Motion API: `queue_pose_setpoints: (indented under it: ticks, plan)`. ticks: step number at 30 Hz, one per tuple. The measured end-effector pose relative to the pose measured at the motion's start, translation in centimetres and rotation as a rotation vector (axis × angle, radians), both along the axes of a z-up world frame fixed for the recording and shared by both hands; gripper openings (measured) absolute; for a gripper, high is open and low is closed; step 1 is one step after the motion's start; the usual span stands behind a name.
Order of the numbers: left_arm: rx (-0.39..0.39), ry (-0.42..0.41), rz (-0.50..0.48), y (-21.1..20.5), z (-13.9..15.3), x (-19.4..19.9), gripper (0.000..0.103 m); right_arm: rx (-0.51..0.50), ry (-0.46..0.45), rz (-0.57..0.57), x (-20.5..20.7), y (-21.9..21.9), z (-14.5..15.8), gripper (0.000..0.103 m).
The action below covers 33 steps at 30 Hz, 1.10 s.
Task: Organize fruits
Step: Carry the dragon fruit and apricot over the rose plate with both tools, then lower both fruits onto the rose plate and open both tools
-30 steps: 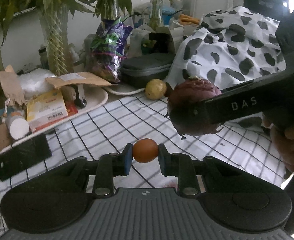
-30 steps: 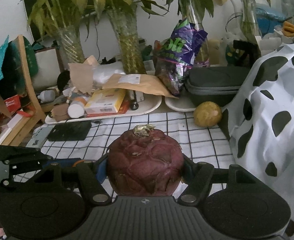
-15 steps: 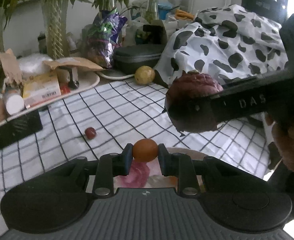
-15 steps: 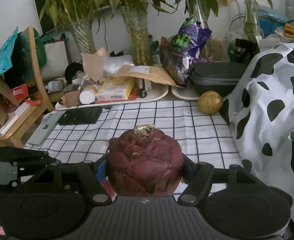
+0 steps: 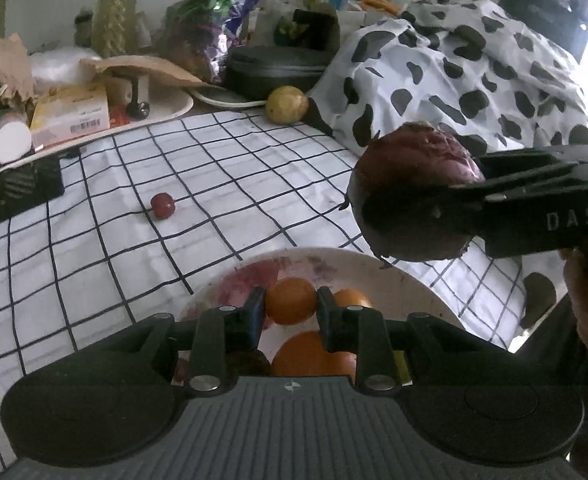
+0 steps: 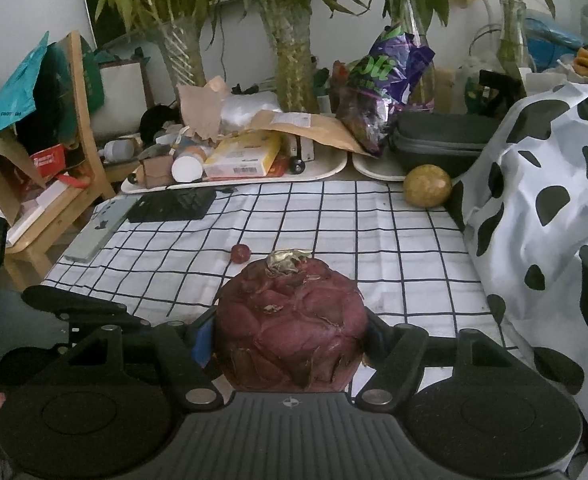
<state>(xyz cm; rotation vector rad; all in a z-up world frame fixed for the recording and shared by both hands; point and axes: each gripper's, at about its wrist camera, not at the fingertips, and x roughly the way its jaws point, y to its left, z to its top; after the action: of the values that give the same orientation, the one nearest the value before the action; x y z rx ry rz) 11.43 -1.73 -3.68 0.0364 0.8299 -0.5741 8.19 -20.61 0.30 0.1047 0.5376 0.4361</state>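
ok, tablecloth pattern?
The tablecloth is white with a black grid of squares, clearest in the right wrist view.

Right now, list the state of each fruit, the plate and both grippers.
left gripper: shut on small orange
small orange: held above plate
right gripper: shut on purple fruit
purple fruit: held aloft
plate: holds oranges
red berry: loose on cloth
yellow fruit: resting at cloth's far edge

Dim, soft — glare right, perhaps daylight.
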Motion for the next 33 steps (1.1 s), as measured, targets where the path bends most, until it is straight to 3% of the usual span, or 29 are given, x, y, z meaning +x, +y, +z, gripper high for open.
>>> queue_pose_setpoints:
  ticks: [3, 5, 7, 17, 27, 33]
  plan:
    - [0.005, 0.003, 0.019, 0.0, 0.0, 0.2, 0.03, -0.003, 0.001, 0.002, 0.0, 0.1, 0.0, 0.072]
    - [0.025, -0.01, 0.04, 0.0, 0.1, 0.2, 0.062, -0.001, 0.001, 0.002, 0.0, 0.1, 0.0, 0.072]
    - [0.012, -0.033, 0.047, 0.1, 0.4, 0.0, 0.07, 0.001, 0.001, 0.0, 0.0, 0.1, 0.0, 0.072]
    - [0.027, -0.089, 0.11, 1.1, 2.0, -1.1, 0.07, 0.025, -0.007, -0.004, -1.4, -0.4, 0.2, 0.072]
    - [0.105, -0.119, 0.186, 2.5, 3.1, -4.3, 0.07, 0.007, -0.017, 0.037, -5.2, 0.6, -0.1, 0.072]
    - [0.102, -0.119, 0.221, 3.4, 3.6, -5.8, 0.07, -0.025, -0.022, 0.087, -7.8, 2.1, -0.4, 0.072]
